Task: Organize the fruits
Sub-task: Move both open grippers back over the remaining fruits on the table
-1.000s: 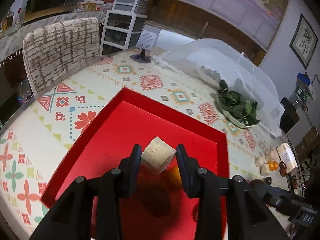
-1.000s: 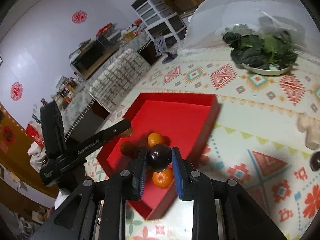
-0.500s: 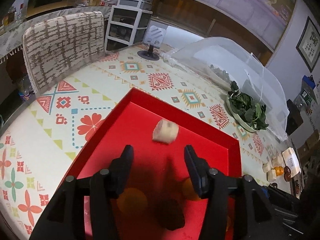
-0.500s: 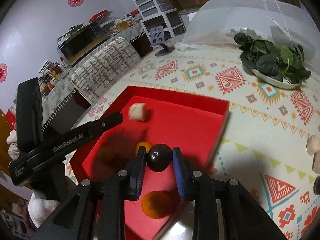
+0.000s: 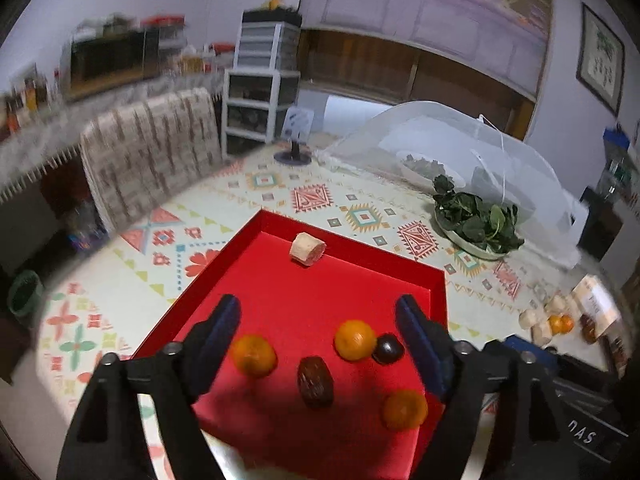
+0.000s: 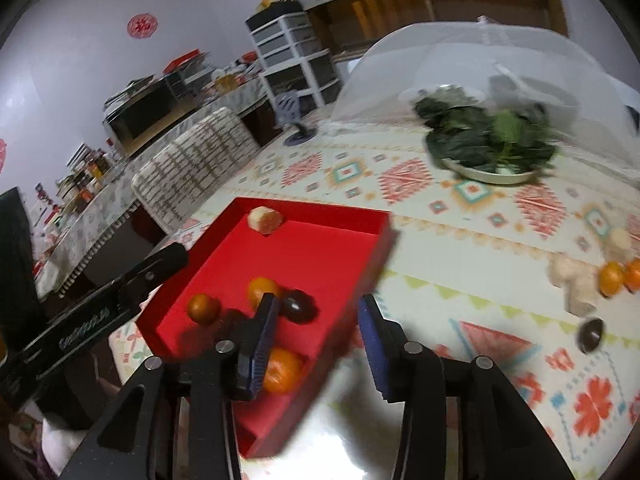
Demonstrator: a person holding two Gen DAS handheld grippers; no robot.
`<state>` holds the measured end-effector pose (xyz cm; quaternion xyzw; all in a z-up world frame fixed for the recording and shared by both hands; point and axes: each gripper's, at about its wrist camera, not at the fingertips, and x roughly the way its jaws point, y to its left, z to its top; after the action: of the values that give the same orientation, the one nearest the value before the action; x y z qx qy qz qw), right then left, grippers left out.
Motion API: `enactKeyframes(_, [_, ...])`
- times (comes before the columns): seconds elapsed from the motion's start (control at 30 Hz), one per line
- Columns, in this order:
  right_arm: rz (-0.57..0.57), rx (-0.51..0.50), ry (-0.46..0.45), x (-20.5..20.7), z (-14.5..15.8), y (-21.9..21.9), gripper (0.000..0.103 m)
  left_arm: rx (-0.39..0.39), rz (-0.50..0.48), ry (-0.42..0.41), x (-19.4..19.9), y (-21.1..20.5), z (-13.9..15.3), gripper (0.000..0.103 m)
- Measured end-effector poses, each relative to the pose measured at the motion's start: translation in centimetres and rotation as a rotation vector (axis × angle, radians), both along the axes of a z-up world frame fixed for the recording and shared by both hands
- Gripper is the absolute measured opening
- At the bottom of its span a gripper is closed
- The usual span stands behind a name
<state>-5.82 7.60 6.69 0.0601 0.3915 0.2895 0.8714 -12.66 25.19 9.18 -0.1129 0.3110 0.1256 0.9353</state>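
A red tray (image 5: 304, 280) lies on the patterned table. In it are a beige cut chunk (image 5: 307, 249) at the far edge, three oranges (image 5: 253, 355), a brown date (image 5: 315, 381) and a dark round fruit (image 5: 387, 348). My left gripper (image 5: 320, 330) is open and empty above the tray's near half. My right gripper (image 6: 318, 326) is open and empty over the tray's right rim (image 6: 360, 276); the dark fruit (image 6: 297, 307) lies just beyond its left finger. More oranges (image 6: 612, 278), beige pieces (image 6: 574, 284) and a dark fruit (image 6: 591, 335) lie on the table to the right.
A plate of leafy greens (image 5: 476, 220) stands beyond the tray, next to a white mesh food cover (image 5: 460, 148). A padded chair back (image 5: 152, 148) stands at the table's left edge. The left gripper's black body (image 6: 100, 304) shows left of the tray in the right wrist view.
Both grippers opened and pulled back. The beige chunk left the left gripper and rests at the tray's far edge. The dark fruit left the right gripper and lies in the tray.
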Motion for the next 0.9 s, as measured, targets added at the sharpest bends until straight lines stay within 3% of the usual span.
enactKeyframes(0.07, [-0.032, -0.002, -0.012, -0.8, 0.1, -1.3, 0.046, 0.053, 0.002, -0.014, -0.9, -2.3, 0.3, 0.091])
enactKeyframes(0.17, [-0.100, -0.009, -0.023, -2.1, -0.1, -4.1, 0.049, 0.095, -0.052, -0.023, -1.6, -5.3, 0.5, 0.092])
enactKeyframes(0.4, [-0.238, -0.059, -0.030, -4.1, -1.3, -9.6, 0.051, 0.109, -0.131, -0.015, -2.2, -10.0, -0.2, 0.092])
enactKeyframes(0.9, [-0.269, -0.033, -0.007, -5.0, -2.5, -12.8, 0.054, 0.147, -0.169, 0.020, -2.3, -13.6, -0.8, 0.092])
